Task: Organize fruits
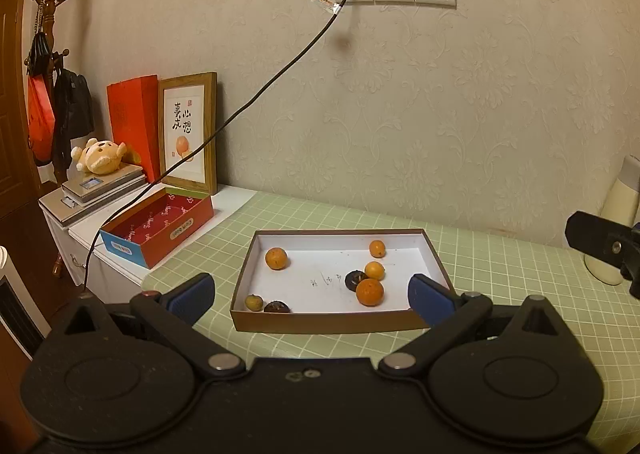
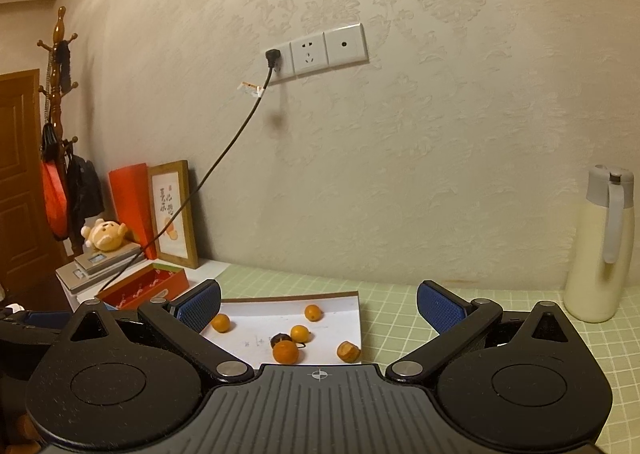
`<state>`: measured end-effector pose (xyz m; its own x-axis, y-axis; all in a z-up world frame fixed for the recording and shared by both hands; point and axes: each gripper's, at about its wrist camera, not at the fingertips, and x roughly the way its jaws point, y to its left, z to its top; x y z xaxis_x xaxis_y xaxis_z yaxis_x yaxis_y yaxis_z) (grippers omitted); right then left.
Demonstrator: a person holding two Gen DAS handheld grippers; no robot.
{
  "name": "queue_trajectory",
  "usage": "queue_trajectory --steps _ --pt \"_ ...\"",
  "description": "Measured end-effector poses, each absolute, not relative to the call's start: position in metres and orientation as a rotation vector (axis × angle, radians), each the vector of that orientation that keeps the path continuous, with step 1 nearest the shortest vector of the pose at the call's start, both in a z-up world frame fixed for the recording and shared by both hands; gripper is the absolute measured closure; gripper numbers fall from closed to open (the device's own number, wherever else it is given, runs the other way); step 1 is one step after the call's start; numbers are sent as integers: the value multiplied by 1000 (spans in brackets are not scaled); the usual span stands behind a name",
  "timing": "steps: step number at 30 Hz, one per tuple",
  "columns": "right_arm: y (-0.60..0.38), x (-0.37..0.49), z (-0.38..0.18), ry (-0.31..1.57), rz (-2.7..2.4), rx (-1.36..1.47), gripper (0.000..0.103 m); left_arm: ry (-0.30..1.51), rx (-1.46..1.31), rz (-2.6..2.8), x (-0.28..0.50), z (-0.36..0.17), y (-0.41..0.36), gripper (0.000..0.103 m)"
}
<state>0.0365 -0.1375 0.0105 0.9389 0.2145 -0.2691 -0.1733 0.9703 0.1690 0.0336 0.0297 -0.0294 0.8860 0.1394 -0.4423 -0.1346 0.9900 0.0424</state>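
A shallow brown box with a white floor [image 1: 328, 320] lies on the green checked tablecloth and holds several small oranges [image 1: 369, 291], two dark fruits [image 1: 355, 279] and a small yellowish fruit [image 1: 253, 301]. My left gripper [image 1: 311, 296] is open and empty, just in front of the box's near wall. My right gripper [image 2: 320, 308] is open and empty, held above the box's near right part [image 2: 352, 296]; oranges [image 2: 285, 351] and a brownish fruit [image 2: 347, 351] show below it.
An open red box with a blue end [image 1: 160, 228] stands left of the brown box on a white cabinet. Behind it are a framed picture [image 1: 187, 132], a plush bear [image 1: 102, 156] and a black cable [image 1: 256, 94]. A cream flask [image 2: 600, 246] stands at the right.
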Motion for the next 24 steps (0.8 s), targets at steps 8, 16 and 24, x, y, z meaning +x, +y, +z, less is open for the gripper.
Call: queue_trajectory --steps 8,16,24 --pt "-135 39 8 296 205 148 0 472 1 144 37 -33 32 6" --pt "-135 47 4 309 211 151 0 478 0 136 44 -36 34 6" --pt "-129 58 -3 331 218 146 0 488 0 103 56 -46 35 10"
